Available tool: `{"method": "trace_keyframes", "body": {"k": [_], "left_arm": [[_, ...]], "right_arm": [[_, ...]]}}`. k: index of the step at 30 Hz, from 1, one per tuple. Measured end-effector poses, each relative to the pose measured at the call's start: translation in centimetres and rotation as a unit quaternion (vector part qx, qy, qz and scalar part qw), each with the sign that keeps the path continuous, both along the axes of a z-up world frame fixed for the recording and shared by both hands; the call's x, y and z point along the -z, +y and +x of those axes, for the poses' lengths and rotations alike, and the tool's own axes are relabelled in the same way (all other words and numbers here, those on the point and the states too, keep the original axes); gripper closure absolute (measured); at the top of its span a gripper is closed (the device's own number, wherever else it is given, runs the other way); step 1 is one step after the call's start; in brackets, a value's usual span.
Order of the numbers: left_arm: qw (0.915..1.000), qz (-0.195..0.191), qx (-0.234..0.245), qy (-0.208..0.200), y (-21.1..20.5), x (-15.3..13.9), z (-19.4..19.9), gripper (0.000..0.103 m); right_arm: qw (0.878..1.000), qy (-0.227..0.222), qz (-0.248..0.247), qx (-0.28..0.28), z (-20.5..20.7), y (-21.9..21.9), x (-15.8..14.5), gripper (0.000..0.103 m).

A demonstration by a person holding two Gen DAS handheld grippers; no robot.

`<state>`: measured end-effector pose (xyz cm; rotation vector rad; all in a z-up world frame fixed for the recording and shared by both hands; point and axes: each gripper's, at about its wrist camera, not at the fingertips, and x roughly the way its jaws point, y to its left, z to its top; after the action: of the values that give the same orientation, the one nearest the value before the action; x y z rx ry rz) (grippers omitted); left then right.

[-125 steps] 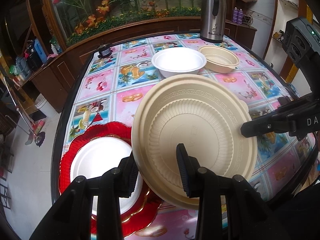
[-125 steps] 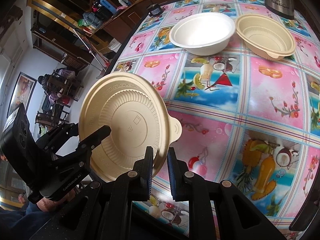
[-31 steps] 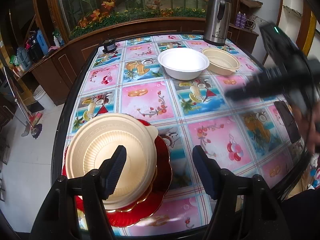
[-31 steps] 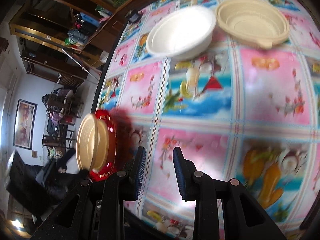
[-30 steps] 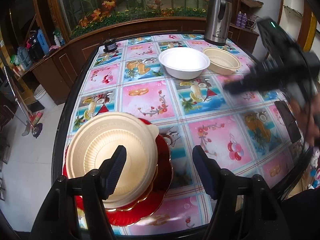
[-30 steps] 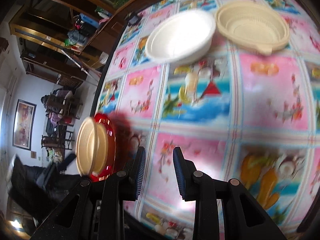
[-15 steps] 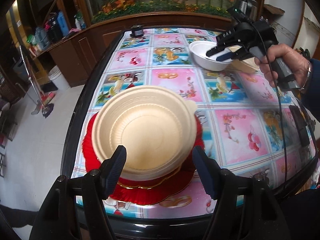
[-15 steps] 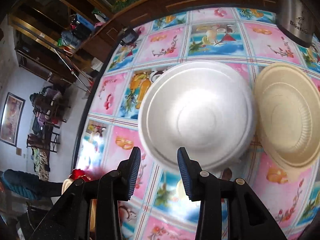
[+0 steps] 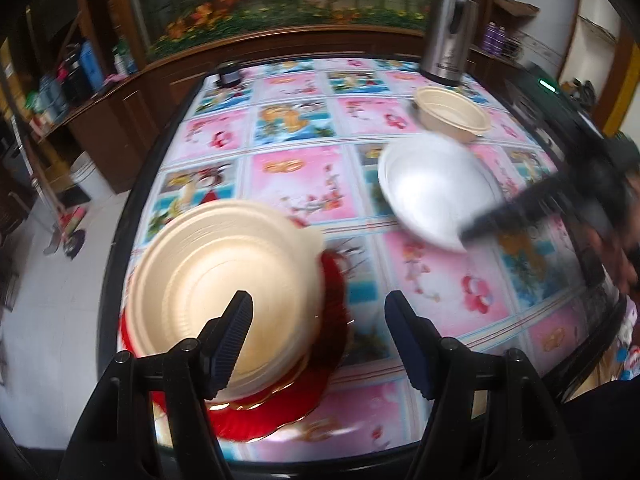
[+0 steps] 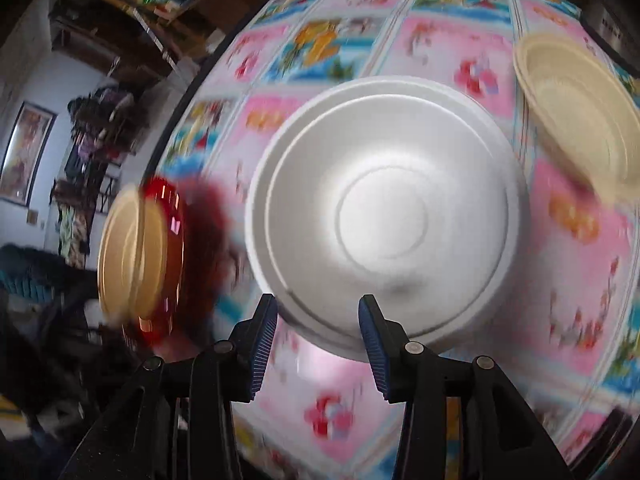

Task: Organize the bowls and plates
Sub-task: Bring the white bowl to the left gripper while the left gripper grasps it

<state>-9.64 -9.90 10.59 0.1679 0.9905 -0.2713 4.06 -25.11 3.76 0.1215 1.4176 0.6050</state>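
Plates and bowls sit spread across a round table covered in a bright cloth of pink and blue picture squares. At the near left edge, a beige plate rests on top of a red plate whose scalloped rim shows beneath it. The left gripper hangs above this stack with its two fingers spread wide and nothing between them; the left finger overlaps the beige plate in the view, the right one lies over bare cloth.

Farther right, a white bowl appears tilted, its rim toward the stack, with the blurred right gripper at its near right edge. In the right wrist view the same white bowl fills the centre, its inside facing the camera. The right gripper shows its fingers set well apart, with the bowl's lower rim just beyond the tips; motion blur makes it impossible to tell whether the fingers have hold of the rim.

A beige bowl stands upright behind the white one, near a steel flask at the table's far edge. A small dark jar sits at the far left edge. In the right wrist view the beige bowl lies to the upper right and the plate stack to the left.
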Motion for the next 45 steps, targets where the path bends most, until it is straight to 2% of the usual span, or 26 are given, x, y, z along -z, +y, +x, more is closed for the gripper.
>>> {"method": "trace_keyframes", "body": {"k": [2,4,8,12,16,25,29,33,35,36,37,38,39,42,45], "left_arm": [[0.9999,-0.004,0.012,0.002,-1.0,0.1,0.3,0.035],[0.9996,-0.012,0.026,0.005,-2.2,0.2,0.8,0.035],[0.9978,-0.039,0.047,0.027,-4.7,0.5,2.0,0.035],[0.996,-0.051,0.058,0.046,-6.5,0.9,2.9,0.035],[0.9938,-0.061,0.049,0.079,-7.5,2.2,4.4,0.035],[0.9944,-0.028,0.044,0.092,-8.8,3.8,6.8,0.039],[0.9941,-0.007,0.043,0.1,-9.1,4.9,7.7,0.051],[0.9934,0.001,0.047,0.105,-9.4,5.5,8.0,0.056],[0.9928,0.003,0.054,0.107,-9.6,5.8,7.8,0.068],[0.9922,0.001,0.056,0.111,-9.7,5.9,7.8,0.07],[0.9917,-0.004,0.062,0.113,-9.8,6.0,7.6,0.072],[0.9916,-0.006,0.066,0.111,-9.9,5.9,7.3,0.072],[0.9916,-0.005,0.071,0.108,-10.1,5.8,7.1,0.072],[0.9919,0.004,0.083,0.097,-10.7,5.5,6.3,0.072],[0.9918,0.0,0.088,0.093,-10.9,5.1,5.8,0.072]], "right_arm": [[1.0,-0.009,0.004,-0.003,-2.8,-1.1,-0.7,0.057],[0.999,-0.035,0.021,0.018,-4.8,-2.9,-2.2,0.057],[0.989,-0.09,0.035,0.112,-6.8,-8.2,-4.5,0.057],[0.976,-0.074,0.044,0.198,-7.1,-12.7,-3.3,0.057],[0.968,-0.062,0.066,0.232,-8.4,-13.5,-2.3,0.061],[0.974,-0.066,0.053,0.209,-8.5,-11.6,-2.2,0.064],[0.976,-0.058,0.049,0.202,-7.3,-10.9,-1.8,0.064],[0.98,-0.044,0.044,0.19,-5.8,-9.9,-1.0,0.064],[0.979,-0.032,0.044,0.196,-5.4,-9.7,-0.3,0.064],[0.98,-0.024,0.048,0.193,-5.2,-9.5,0.0,0.064],[0.981,-0.017,0.045,0.19,-5.2,-9.2,0.4,0.066],[0.981,-0.015,0.041,0.189,-5.3,-9.0,0.6,0.08],[0.981,-0.014,0.04,0.187,-5.4,-8.9,0.7,0.089],[0.982,-0.026,0.02,0.185,-5.6,-8.7,0.3,0.09],[0.981,-0.025,0.024,0.193,-5.8,-9.2,0.1,0.09]]}}
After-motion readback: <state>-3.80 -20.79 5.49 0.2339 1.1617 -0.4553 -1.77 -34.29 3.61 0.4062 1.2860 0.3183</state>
